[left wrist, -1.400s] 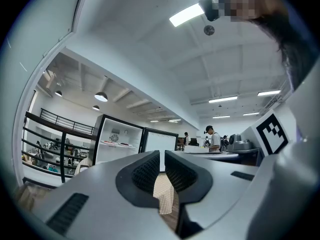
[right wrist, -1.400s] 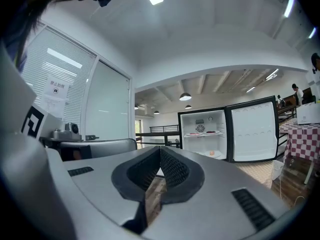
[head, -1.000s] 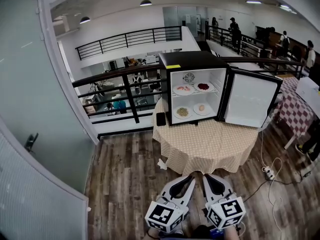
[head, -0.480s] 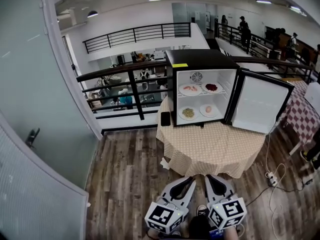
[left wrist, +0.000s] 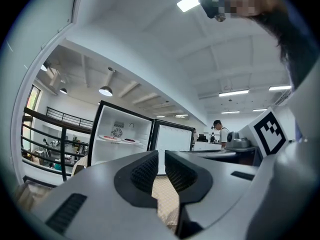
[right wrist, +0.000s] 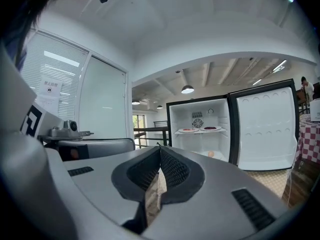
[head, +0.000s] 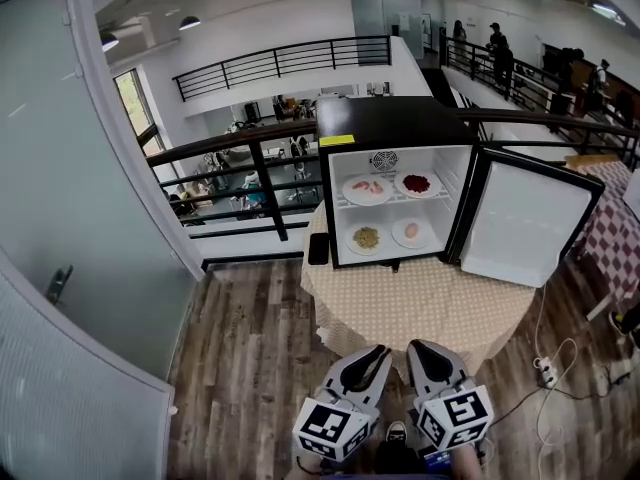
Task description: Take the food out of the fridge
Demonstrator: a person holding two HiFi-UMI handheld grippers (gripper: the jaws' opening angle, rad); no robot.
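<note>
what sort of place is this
Likely an open-plan office or lab mezzanine: a black railing overlooks a lower floor, people stand in the background, and a mini fridge sits on a clothed table.

Fridge (head: 385, 123) on table (head: 420, 303), door (head: 525, 223) at its right, plates (head: 367, 187) on both shelves inside, railing (head: 255, 146) behind.

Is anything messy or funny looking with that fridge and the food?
Nothing is spilled or broken. The fridge stands on a table with its door wide open, and the four plates inside sit flat. Only a dark flat thing stands by the fridge's left side, near the table's edge.
</note>
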